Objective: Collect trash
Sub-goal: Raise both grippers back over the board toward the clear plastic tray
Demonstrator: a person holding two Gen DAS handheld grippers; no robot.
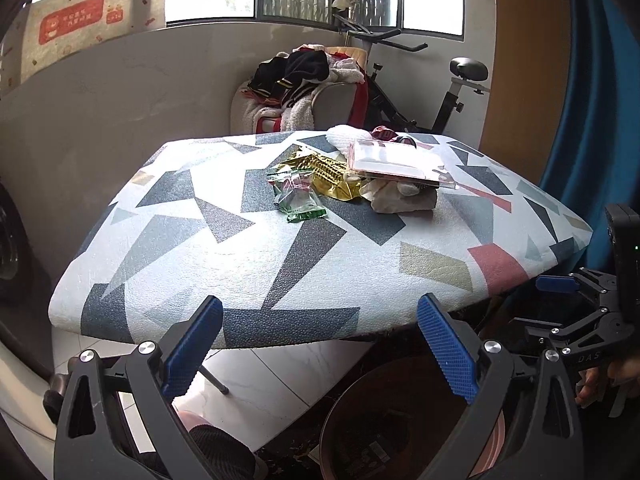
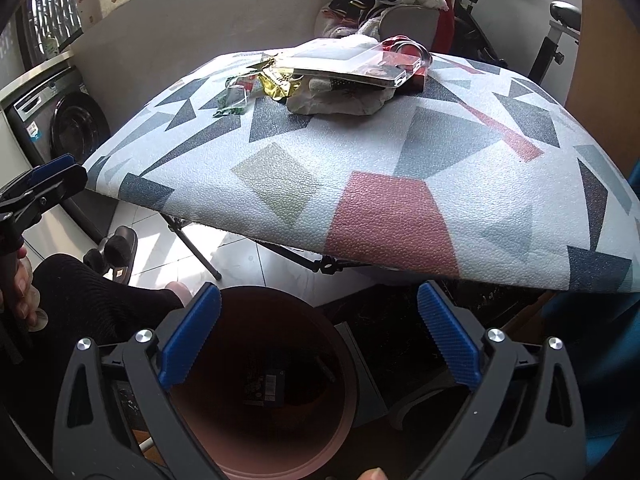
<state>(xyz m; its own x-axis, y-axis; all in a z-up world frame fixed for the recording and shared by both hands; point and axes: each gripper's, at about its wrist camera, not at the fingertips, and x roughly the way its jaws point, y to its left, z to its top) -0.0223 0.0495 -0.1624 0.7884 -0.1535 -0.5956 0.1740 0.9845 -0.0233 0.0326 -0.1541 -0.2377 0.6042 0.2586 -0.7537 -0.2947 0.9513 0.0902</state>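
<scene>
- Your left gripper [image 1: 320, 344] is spread wide and empty; ahead of it, crumpled green and gold wrappers [image 1: 304, 196] lie heaped on the patterned foam tabletop [image 1: 240, 264].
- Your right gripper [image 2: 319, 336], likewise empty and wide, hangs directly above the round brown bin [image 2: 272, 408], likely positioned for dropping.

Two grippers [image 1: 318, 344] [image 2: 318, 340], one desk [image 1: 224, 264], one bin [image 2: 280, 452], one gold wrapper [image 1: 332, 178], one clear case [image 1: 394, 160].

Home laundry nook — washing machine [image 2: 60, 128], exercise bike [image 1: 448, 88]
</scene>
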